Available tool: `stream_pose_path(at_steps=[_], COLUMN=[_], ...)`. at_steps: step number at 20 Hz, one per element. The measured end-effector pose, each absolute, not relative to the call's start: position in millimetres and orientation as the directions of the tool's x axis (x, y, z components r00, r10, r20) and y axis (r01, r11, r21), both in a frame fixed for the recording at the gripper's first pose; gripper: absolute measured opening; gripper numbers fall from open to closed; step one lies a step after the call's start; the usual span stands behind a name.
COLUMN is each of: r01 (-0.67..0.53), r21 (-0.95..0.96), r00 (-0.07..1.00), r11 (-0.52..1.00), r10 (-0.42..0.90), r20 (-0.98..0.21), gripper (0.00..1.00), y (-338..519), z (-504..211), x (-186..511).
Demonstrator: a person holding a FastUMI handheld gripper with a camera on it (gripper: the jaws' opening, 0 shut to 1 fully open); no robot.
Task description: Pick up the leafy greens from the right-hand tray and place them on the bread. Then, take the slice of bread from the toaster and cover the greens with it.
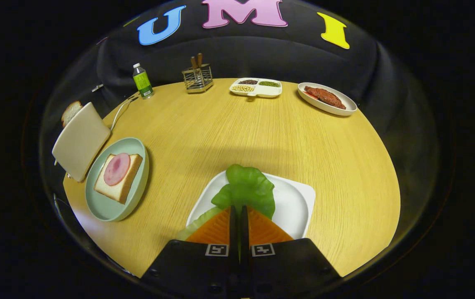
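the bread (118,179) with ham is waiting on its plate (108,207) at the desk's left edge. the gripper (238,209) is clenching the leafy greens (247,187) over the white tray (293,203); carrying them across flat seems wise.

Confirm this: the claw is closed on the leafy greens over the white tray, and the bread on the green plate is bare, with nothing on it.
Not quite. In the gripper view the bread on the green plate is not bare: a round pink slice of meat lies on it. The rest holds: the claw is closed on the leafy greens over the white tray.
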State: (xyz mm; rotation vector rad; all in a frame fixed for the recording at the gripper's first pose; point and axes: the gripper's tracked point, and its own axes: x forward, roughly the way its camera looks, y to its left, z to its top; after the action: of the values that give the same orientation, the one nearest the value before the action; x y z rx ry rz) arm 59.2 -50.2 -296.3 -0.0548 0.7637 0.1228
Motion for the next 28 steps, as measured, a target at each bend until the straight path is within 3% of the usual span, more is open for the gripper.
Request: stream_pose_path(at_steps=[6, 10, 18, 28], r01=[-0.026, -0.025, -0.174, -0.279], r21=[0.016, -0.02, 0.008, 0.05], r00=[0.767, 0.811, 0.848, 0.769], r11=[1.0, 0.999, 0.985, 0.959], r10=[0.03, 0.009, 0.154, 0.254], r20=[-0.642, -0.585, -0.507, -0.586], gripper=[0.05, 0.05, 0.05, 0.05], y=[-48.8, -39.0, 61.1, 159.3], z=[-236.3, -192.9, -136.6, -169.6], x=[51.6, 44.8, 31.9, 41.0])
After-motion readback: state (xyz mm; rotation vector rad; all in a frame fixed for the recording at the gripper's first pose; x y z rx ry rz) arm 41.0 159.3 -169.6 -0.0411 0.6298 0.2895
